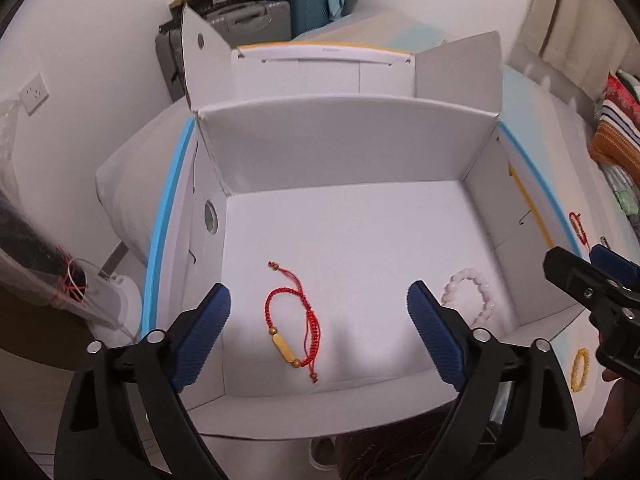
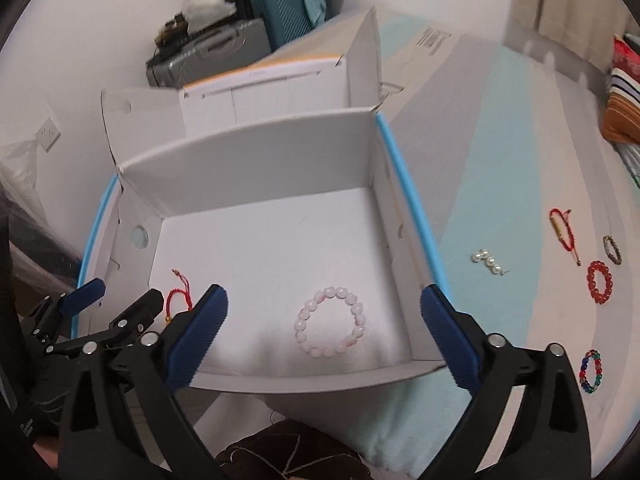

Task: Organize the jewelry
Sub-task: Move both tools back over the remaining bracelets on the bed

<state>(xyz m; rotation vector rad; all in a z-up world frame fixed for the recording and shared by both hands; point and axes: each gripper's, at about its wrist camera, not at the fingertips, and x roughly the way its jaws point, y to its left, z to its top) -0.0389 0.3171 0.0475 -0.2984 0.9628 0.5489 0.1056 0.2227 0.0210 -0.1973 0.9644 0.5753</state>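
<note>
An open white cardboard box [image 1: 340, 148] [image 2: 256, 160] lies on the bed. On its floor rest a red cord bracelet with a wooden bead [image 1: 294, 326] [image 2: 176, 300] and a pale pink bead bracelet [image 1: 476, 296] [image 2: 330, 322]. My left gripper [image 1: 318, 332] hovers open above the red bracelet, touching nothing. Over the pink bracelet my right gripper [image 2: 324, 332] is open, nothing between its pads. The right gripper also shows at the right edge of the left wrist view [image 1: 592, 276]. On the bed outside the box lie more jewelry: another red cord bracelet [image 2: 562, 228], pearl pieces [image 2: 490, 262], a red bead bracelet [image 2: 599, 282], a multicoloured bead bracelet [image 2: 591, 370], a yellow one [image 1: 579, 368].
The bed has a striped pale blue and grey cover [image 2: 500, 160]. Suitcases [image 2: 240, 36] stand against the back wall. Folded clothes [image 2: 624, 92] are piled at the right. A dark patterned cloth [image 2: 288, 452] shows at the bottom. A plastic bag [image 1: 36, 264] hangs at the left.
</note>
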